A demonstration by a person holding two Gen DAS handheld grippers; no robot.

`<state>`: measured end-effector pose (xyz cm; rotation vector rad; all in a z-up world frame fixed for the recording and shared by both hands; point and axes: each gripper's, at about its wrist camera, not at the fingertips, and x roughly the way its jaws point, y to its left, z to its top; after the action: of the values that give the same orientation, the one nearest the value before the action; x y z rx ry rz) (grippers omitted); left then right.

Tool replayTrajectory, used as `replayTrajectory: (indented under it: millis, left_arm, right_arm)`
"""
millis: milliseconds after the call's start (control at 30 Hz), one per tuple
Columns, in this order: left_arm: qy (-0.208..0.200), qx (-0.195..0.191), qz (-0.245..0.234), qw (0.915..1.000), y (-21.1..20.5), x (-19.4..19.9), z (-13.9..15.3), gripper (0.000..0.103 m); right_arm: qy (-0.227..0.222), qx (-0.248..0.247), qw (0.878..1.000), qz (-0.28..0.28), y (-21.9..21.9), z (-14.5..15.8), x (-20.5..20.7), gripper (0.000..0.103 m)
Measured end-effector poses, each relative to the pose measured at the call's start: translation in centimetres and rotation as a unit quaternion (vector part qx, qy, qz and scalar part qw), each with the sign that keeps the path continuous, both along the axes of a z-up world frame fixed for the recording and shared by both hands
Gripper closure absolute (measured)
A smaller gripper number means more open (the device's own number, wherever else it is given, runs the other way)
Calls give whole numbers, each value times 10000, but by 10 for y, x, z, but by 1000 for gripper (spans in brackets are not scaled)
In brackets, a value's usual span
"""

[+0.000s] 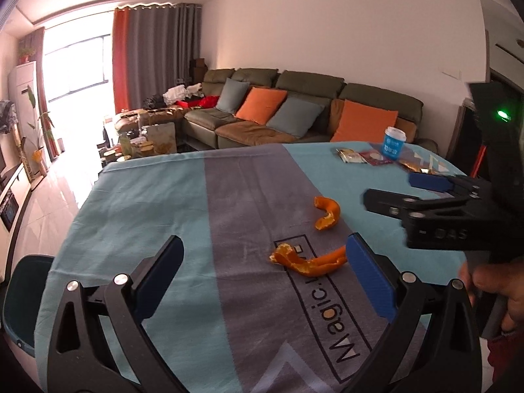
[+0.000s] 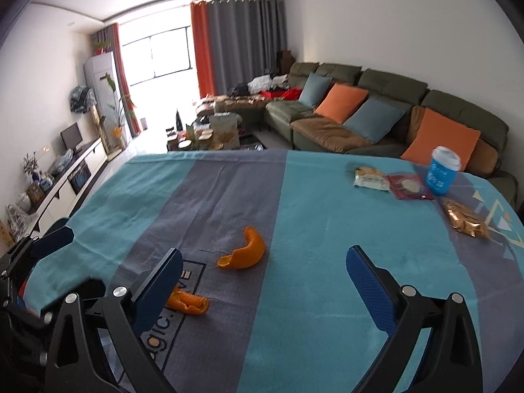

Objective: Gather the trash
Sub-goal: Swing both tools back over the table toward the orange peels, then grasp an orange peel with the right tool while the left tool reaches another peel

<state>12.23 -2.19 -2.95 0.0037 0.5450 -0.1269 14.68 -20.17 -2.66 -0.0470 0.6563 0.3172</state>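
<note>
Worktop (image 2: 311, 294) is covered w/ a cloth in teal and grey bands, printed lettering near the front edge. Two orange peels lie on the grey band: near peel (image 1: 306, 260) sits on the lettering, just beside the blue pad of the left gripper (image 1: 262, 255), not touching as far as can be told; far peel (image 1: 326, 214) is a curled piece a bit further in, apart from the first. Left gripper jaws wide apart, nothing between them. Right gripper (image 2: 263, 263) also has its jaws spread wide, empty, hovering over the cloth; in its view the near peel (image 2: 188, 303) is partly hidden behind its left finger and the far peel (image 2: 244, 255) lies between the fingertips, further in. In the left wrist view the right gripper shows at the right side w/ a hand (image 1: 494, 291) on it. At the far right corner of the worktop: a blue paper cup (image 2: 442, 172) w/ white lid, upright, a pale snack wrapper (image 2: 370, 178), a dark red packet (image 2: 409, 186) touching the cup's base area, and a gold foil wrapper (image 2: 465, 222) nearer. A dark bin (image 1: 24, 298) stands at the worktop's left edge. Room beyond: long olive sofa (image 2: 376, 98) w/ orange and grey-blue cushions, cluttered coffee table (image 2: 213, 134), bright window w/ grey and orange curtains (image 2: 235, 42), white TV unit (image 2: 72, 177) along the left wall.
</note>
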Motion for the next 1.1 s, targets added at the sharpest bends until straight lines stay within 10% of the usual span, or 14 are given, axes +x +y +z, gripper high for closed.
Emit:
replayTrajectory:
  millis: [233, 1100]
  left_arm:
    - [284, 46, -246, 9993, -13, 12, -15, 5]
    - [1218, -137, -693, 9900, -35, 68, -44, 6]
  right_arm:
    - [444, -220, 9985, 222, 16, -17, 35, 7]
    - [1245, 177, 9885, 840, 18, -44, 71, 73]
